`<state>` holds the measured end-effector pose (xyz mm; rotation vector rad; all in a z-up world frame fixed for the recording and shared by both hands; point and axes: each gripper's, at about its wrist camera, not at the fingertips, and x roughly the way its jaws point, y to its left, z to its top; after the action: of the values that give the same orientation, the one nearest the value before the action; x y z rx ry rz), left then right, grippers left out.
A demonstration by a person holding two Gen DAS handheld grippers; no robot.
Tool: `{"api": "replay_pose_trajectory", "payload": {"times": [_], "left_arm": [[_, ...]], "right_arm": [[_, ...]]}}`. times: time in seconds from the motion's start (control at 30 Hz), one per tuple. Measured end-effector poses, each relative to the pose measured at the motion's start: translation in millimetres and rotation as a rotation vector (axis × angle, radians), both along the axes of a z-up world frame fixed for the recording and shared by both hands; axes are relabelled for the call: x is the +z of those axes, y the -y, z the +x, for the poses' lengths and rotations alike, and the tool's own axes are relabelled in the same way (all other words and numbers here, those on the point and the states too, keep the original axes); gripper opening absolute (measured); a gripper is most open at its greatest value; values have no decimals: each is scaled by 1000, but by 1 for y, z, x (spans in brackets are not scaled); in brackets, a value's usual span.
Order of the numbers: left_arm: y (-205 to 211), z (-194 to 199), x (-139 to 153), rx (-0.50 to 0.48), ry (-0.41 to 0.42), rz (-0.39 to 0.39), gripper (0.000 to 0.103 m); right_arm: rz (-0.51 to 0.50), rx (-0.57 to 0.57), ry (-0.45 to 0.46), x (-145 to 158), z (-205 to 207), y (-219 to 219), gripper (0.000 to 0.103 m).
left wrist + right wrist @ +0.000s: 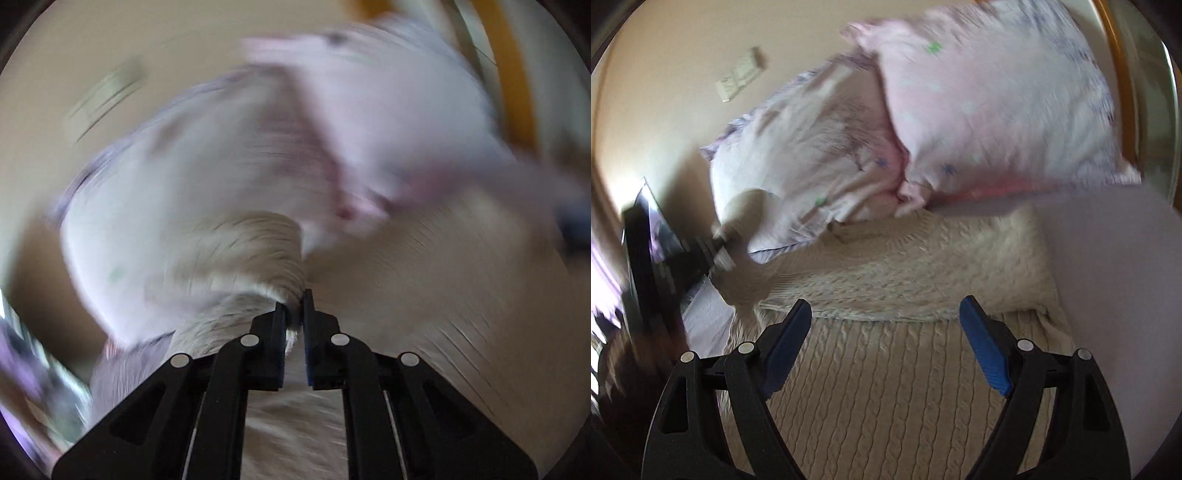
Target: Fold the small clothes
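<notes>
Left wrist view shows my left claw (294,308) clenched on the cream knit sweater's (886,387) lifted edge for folding, while my right claw (886,314) hovers released above it on the bed.

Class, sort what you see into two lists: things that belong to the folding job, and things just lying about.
Part of the job:
cream knitted sweater
left gripper, pinching the sweater
right gripper, open above it

Just lying about:
two pillows
wall switch
bed sheet
</notes>
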<state>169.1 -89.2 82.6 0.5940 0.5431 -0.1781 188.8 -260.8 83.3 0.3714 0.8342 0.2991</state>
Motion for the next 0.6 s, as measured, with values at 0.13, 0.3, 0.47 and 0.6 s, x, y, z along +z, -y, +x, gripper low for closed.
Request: {"api": "replay_pose_trajectory", "payload": {"times": [0.13, 0.3, 0.47, 0.6], "left_arm": [[33, -54, -51, -96, -32, 160, 11], [-27, -83, -39, 33, -83, 58, 29], [-79, -106, -37, 199, -60, 78, 42], [-100, -108, -41, 255, -104, 29, 48]], "right_arm": [[-1, 3, -76, -11, 12, 10, 77], [-26, -33, -181, -26, 42, 12, 56], [169, -161, -316, -48, 82, 30, 50], [151, -130, -307, -36, 104, 2, 50]]}}
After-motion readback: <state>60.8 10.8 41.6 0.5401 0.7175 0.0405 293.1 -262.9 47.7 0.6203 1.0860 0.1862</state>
